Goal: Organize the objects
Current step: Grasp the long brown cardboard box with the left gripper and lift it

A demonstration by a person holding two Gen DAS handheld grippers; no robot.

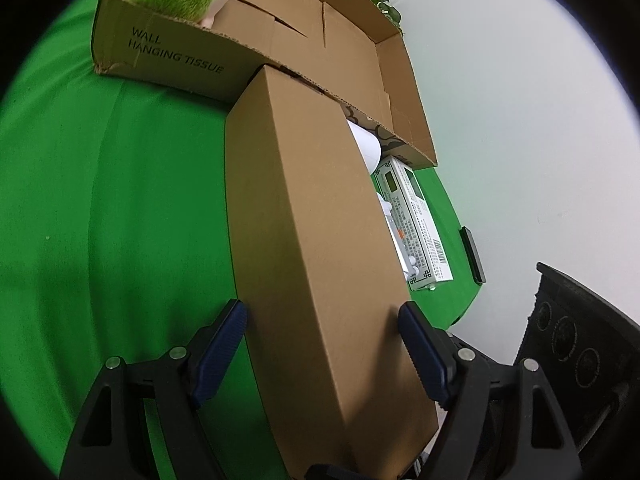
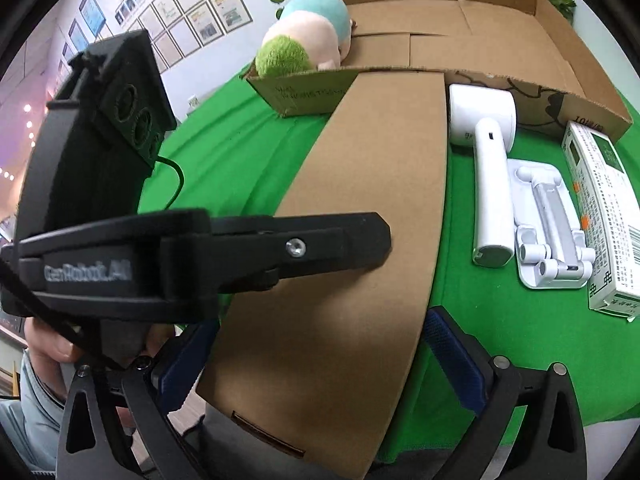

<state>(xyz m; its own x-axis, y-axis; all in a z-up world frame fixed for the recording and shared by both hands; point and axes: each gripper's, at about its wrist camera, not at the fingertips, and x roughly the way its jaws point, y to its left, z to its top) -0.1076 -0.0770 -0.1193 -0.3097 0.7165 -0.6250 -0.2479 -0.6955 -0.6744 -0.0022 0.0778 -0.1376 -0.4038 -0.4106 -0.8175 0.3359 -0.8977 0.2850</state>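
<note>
A long flat brown cardboard box point(image 1: 316, 240) lies on the green cloth, its far end against the big open carton point(image 1: 172, 56). My left gripper point(image 1: 324, 344) is shut on the long box, one blue pad on each side. My right gripper point(image 2: 316, 364) straddles the near end of the same box point(image 2: 360, 208); its blue pads sit at both sides, and I cannot tell if they press it. The left gripper's body point(image 2: 200, 252) reaches in from the left over the box. A plush toy point(image 2: 304, 40) lies in the carton point(image 2: 480, 44).
On the cloth right of the long box lie a white handheld device point(image 2: 490, 184), a white folding stand point(image 2: 550, 224) and a printed white-green carton point(image 2: 604, 216). The cloth's front edge is close below the grippers. A plant stands behind the carton, with a white wall to the right.
</note>
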